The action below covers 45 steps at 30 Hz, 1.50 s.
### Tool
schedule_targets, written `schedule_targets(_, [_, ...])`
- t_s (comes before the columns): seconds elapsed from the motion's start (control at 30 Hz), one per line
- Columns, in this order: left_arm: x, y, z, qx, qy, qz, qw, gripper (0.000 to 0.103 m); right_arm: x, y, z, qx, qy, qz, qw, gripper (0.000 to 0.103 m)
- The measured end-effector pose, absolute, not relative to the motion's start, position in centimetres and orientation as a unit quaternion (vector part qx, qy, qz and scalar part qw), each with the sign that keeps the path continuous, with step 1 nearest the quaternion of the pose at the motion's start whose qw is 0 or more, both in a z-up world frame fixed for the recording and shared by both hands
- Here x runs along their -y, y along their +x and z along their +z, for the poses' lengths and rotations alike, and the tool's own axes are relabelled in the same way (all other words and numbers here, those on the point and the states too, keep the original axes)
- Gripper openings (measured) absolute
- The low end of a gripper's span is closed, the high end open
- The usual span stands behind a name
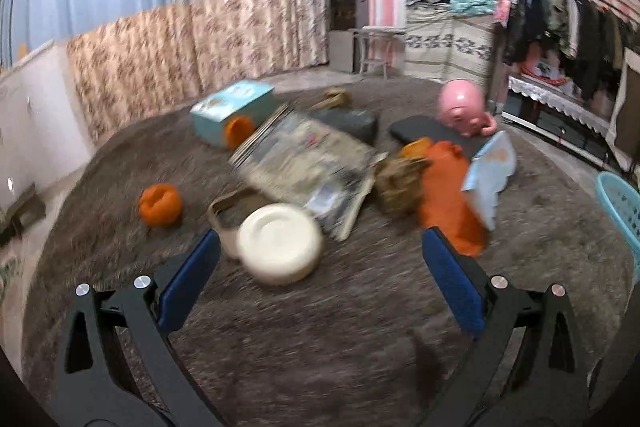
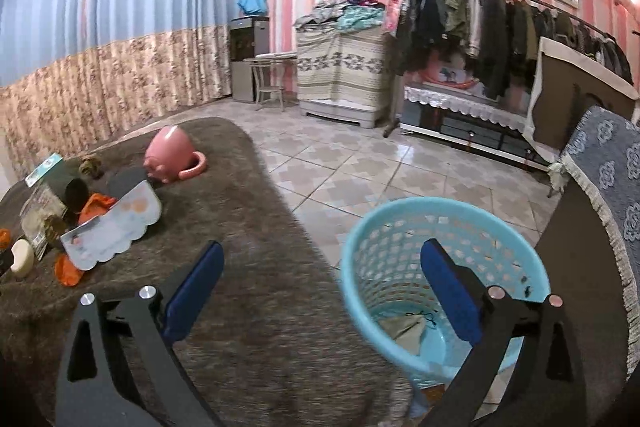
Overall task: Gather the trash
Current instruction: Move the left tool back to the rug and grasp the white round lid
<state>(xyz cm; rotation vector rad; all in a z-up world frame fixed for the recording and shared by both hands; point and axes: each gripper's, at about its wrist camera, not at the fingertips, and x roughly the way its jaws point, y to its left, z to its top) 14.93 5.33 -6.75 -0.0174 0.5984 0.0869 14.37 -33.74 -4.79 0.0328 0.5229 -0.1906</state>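
My left gripper [image 1: 320,247] is open and empty above the brown rug [image 1: 280,327], just short of a white round lid [image 1: 280,243] with a beige handled piece beside it. Behind it lie a stack of papers [image 1: 308,163], an orange crumpled wrapper [image 1: 160,205], an orange bag [image 1: 448,195], a light blue card [image 1: 490,175] and a teal box [image 1: 230,109]. My right gripper [image 2: 322,259] is open and empty over the rug's edge, next to the light blue basket [image 2: 372,235], which holds a crumpled olive scrap [image 2: 406,327].
A pink pig toy [image 1: 460,107] [image 2: 168,155] sits at the rug's far side by black pads. The basket's rim shows at the right in the left wrist view [image 1: 620,203]. Tiled floor [image 2: 360,163], a clothes rack [image 2: 500,19] and a covered chair [image 2: 600,187] lie beyond.
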Motion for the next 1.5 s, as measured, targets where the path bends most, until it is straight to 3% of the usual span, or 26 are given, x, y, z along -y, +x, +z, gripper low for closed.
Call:
schedule_targets(0.57, [-8.7, 20.1, -10.1, -0.388, -0.016, 0.069, 0.919, 0.097, 31.1, 16.5, -6.2, -0.308, 0.039, -0.059, 0.949, 0.097])
schedule_targets(0.7, [-9.1, 21.0, -10.9, -0.411, -0.030, 0.051, 0.910, 0.086, 29.4, 17.1, -6.6, -0.321, 0.024, -0.042, 0.946, 0.097])
schedule_targets(0.87, [-9.5, 20.7, -10.8, -0.406, -0.042, 0.047, 0.912, 0.083, 26.4, 17.6, -7.2, -0.328, -0.015, -0.020, 0.944, 0.097])
schedule_targets(1.13, [-10.6, 20.0, -10.7, -0.402, -0.052, 0.050, 0.913, 0.062, 23.4, 17.5, -7.8, -0.332, -0.038, 0.001, 0.942, 0.097])
schedule_targets(1.43, [-10.6, 18.3, -10.6, -0.404, -0.031, 0.048, 0.913, 0.061, 21.1, 18.1, -8.6, -0.341, -0.040, 0.019, 0.939, 0.097])
schedule_targets(1.5, [-10.7, 17.8, -10.6, -0.406, -0.029, 0.050, 0.912, 0.068, 20.0, 18.2, -8.8, -0.343, -0.044, 0.025, 0.938, 0.097])
